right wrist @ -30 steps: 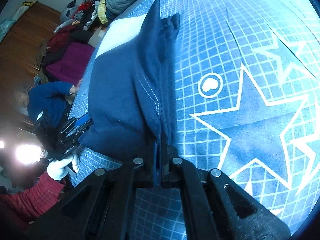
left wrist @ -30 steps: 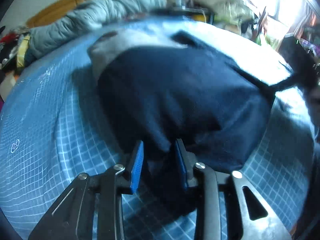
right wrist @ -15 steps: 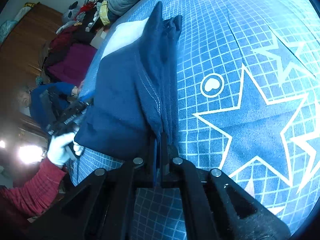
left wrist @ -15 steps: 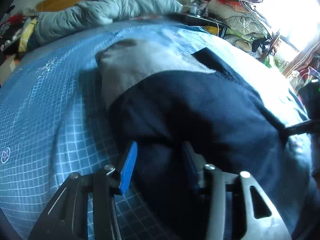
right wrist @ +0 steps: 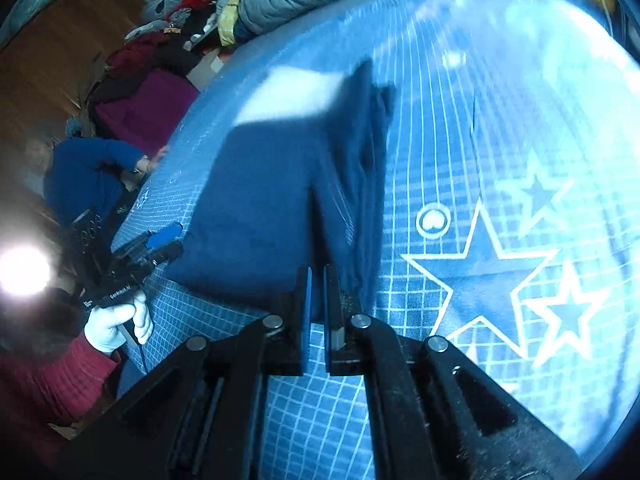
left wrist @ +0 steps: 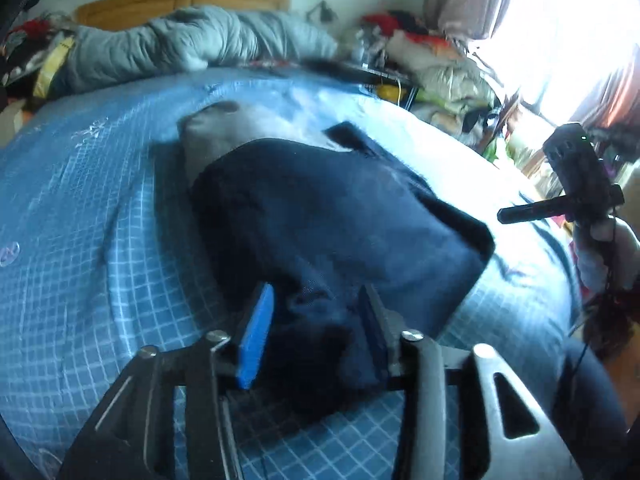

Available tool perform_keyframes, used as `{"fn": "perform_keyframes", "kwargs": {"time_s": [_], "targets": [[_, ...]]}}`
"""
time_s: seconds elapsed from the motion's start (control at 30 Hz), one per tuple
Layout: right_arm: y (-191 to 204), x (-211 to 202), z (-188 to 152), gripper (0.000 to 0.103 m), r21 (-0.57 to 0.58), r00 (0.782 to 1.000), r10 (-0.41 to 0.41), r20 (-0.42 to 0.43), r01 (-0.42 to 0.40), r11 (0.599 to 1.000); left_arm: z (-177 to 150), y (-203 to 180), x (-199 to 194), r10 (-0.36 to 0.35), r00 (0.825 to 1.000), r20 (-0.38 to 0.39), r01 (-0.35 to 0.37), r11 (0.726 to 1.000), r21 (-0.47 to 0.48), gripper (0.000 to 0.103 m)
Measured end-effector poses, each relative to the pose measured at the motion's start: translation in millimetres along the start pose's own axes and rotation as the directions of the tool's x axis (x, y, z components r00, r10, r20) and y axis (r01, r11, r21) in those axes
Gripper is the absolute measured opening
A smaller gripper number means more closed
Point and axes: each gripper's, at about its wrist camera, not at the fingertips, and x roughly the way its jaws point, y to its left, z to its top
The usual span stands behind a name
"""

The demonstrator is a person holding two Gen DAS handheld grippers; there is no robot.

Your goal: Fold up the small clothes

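Your left gripper (left wrist: 316, 320) stands spread, its jaws straddling the near hem of the navy garment (left wrist: 340, 220), which lies folded over a grey piece (left wrist: 224, 136) on the blue bed cover (left wrist: 80, 240). Your right gripper (right wrist: 316, 280), slightly parted, has let the right edge go. Bare cover lies all round, so you have room to pull back.

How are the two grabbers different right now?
The left gripper is wide open, with the navy cloth bunched between its fingers. The right gripper shows only a narrow gap, at the cloth's edge. Both are black and sit over the blue bedspread.
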Motion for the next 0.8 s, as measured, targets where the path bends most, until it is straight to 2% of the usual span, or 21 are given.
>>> {"fn": "perform_keyframes", "kwargs": {"time_s": [0.07, 0.13, 0.2, 0.23, 0.33, 0.4, 0.43, 0.47, 0.6, 0.67, 0.7, 0.77, 0.8], "targets": [[28.9, -10.5, 11.6, 0.013, -0.049, 0.999, -0.001, 0.046, 0.004, 0.999, -14.8, 3.1, 3.9, -0.018, 1.0, -0.018, 0.017, 0.999, -0.035, 0.05], [60.5, -0.6, 30.8, 0.013, -0.091, 0.996, 0.062, 0.07, -0.055, 0.994, -15.5, 4.8, 3.8, -0.011, 1.0, -0.02, 0.01, 0.999, -0.041, 0.051], [98.4, 38.5, 56.2, 0.013, -0.149, 0.992, 0.122, 0.022, -0.117, 0.982, -13.9, 7.5, -2.5, -0.023, 1.0, -0.003, 0.023, 0.999, -0.048, 0.052], [114.7, 61.8, 67.9, 0.011, -0.183, 0.993, 0.12, -0.001, -0.118, 0.976, -16.8, 12.1, -1.2, -0.023, 1.0, -0.006, 0.023, 0.998, -0.05, 0.052], [149.2, 149.5, 100.2, 0.009, -0.268, 0.993, 0.059, -0.098, -0.084, 0.96, -24.7, 19.8, 0.1, -0.026, 1.0, -0.008, 0.025, 0.999, -0.047, 0.054], [146.0, 213.4, 111.8, 0.003, -0.305, 0.982, -0.106, -0.158, 0.053, 0.951, -27.9, 20.0, 1.9, -0.03, 1.0, -0.009, 0.03, 0.998, -0.048, 0.054], [138.3, 236.2, 114.1, 0.0, -0.314, 0.971, -0.153, -0.184, 0.09, 0.945, -28.3, 21.6, 2.7, -0.035, 0.999, -0.01, 0.035, 0.998, -0.051, 0.054], [127.7, 250.8, 116.3, 0.0, -0.29, 0.968, -0.137, -0.209, 0.073, 0.954, -30.4, 24.3, 6.6, -0.041, 0.999, -0.016, 0.04, 0.998, -0.056, 0.054], [132.6, 240.2, 125.2, 0.0, -0.273, 0.972, -0.122, -0.202, 0.064, 0.96, -34.2, 33.7, 8.9, -0.074, 0.997, -0.019, 0.072, 0.993, -0.097, 0.062], [141.4, 225.2, 137.9, 0.0, -0.285, 0.984, -0.081, -0.155, 0.034, 0.958, -35.7, 39.1, 6.3, -0.092, 0.996, -0.012, 0.09, 0.989, -0.117, 0.064], [143.0, 219.4, 143.9, 0.0, -0.294, 0.988, -0.084, -0.126, 0.044, 0.955, -36.1, 40.9, 5.4, -0.095, 0.995, -0.013, 0.093, 0.988, -0.123, 0.065], [136.3, 228.7, 162.3, 0.0, -0.306, 0.986, -0.143, -0.09, 0.109, 0.946, -36.4, 44.1, 3.6, -0.1, 0.995, -0.015, 0.097, 0.987, -0.127, 0.065], [130.8, 243.5, 167.9, 0.0, -0.319, 0.976, -0.191, -0.101, 0.15, 0.936, -36.7, 44.7, 2.4, -0.099, 0.995, -0.015, 0.097, 0.987, -0.127, 0.065]]}}
